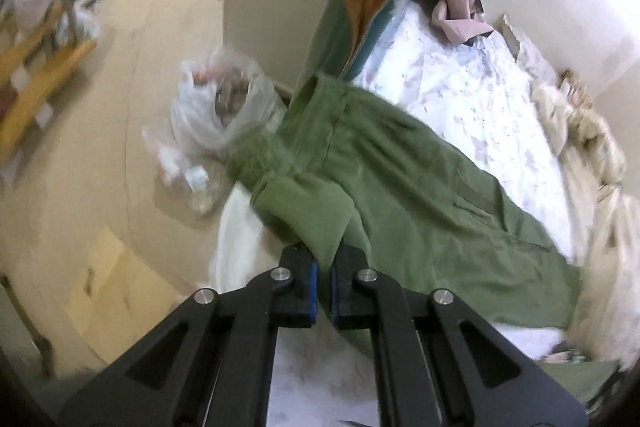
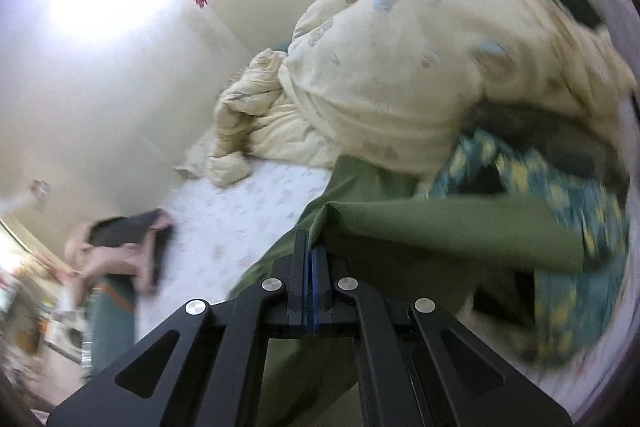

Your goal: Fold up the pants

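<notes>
Pinching green fabric in both grippers: left gripper (image 1: 324, 267) closing narrow on a bunched fold of the pants (image 1: 420, 195), right gripper (image 2: 311, 247) clamping tight on a flat edge of the same pants (image 2: 440, 227). Lying on the bed sheet (image 1: 480, 87), spreading forward and rightward from the left jaws, long axis running diagonally away toward the far right. Likely drawing the two held edges together next, neither arm plainly nearer.

Cream quilt (image 2: 384, 67) heaped by wall; plastic bag (image 1: 216, 107), perhaps rubbish, on floor.
</notes>
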